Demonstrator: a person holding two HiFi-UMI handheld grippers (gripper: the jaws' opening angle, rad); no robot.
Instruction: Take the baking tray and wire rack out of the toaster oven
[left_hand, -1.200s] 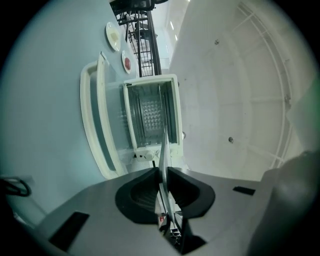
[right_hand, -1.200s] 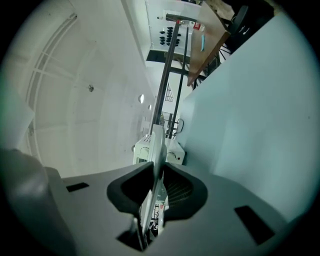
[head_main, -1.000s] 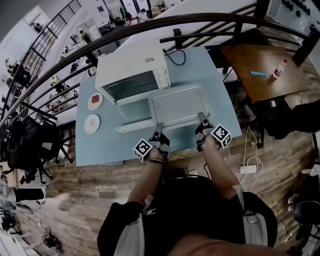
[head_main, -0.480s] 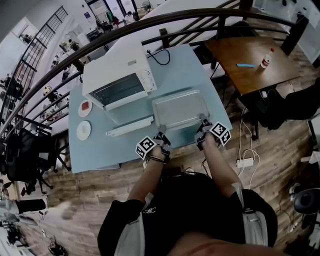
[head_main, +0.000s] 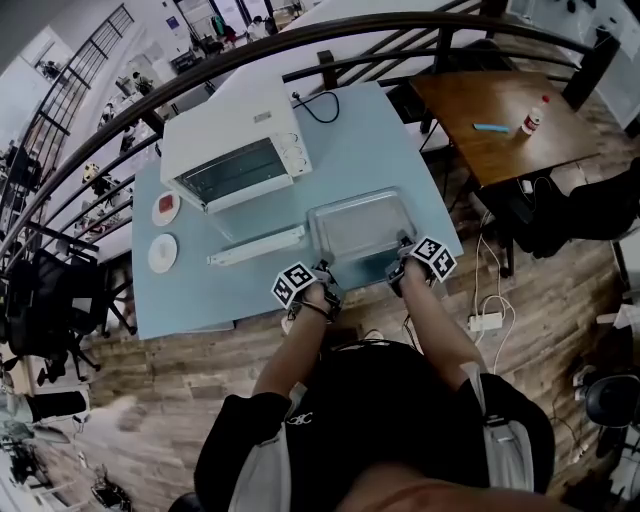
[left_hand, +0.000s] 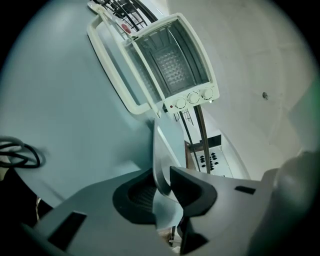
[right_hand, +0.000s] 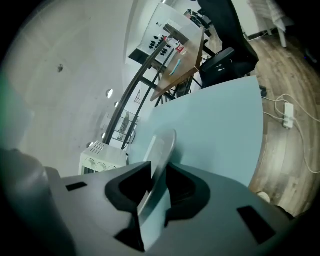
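Observation:
The silver baking tray (head_main: 355, 225) lies flat on the pale blue table (head_main: 190, 290), near its front edge and in front of the white toaster oven (head_main: 232, 150), whose door (head_main: 255, 238) hangs open. My left gripper (head_main: 323, 268) is at the tray's near left corner and my right gripper (head_main: 404, 246) at its near right corner. In the left gripper view the tray's rim (left_hand: 160, 160) stands between the jaws of the left gripper (left_hand: 162, 192) with a gap beside it. The right gripper (right_hand: 157, 187) likewise straddles the rim (right_hand: 162, 150). Both jaws have just been opening. I cannot make out the wire rack.
Two small plates (head_main: 165, 208) (head_main: 162, 252) sit at the table's left. A black cable (head_main: 325, 105) runs behind the oven. A wooden table (head_main: 500, 130) with a bottle (head_main: 535, 115) stands to the right, a dark railing at the back, and a power strip (head_main: 485, 322) lies on the floor.
The tray has come down and nearer to the table's front edge, away from the oven door. Both grippers moved with it, toward the person.

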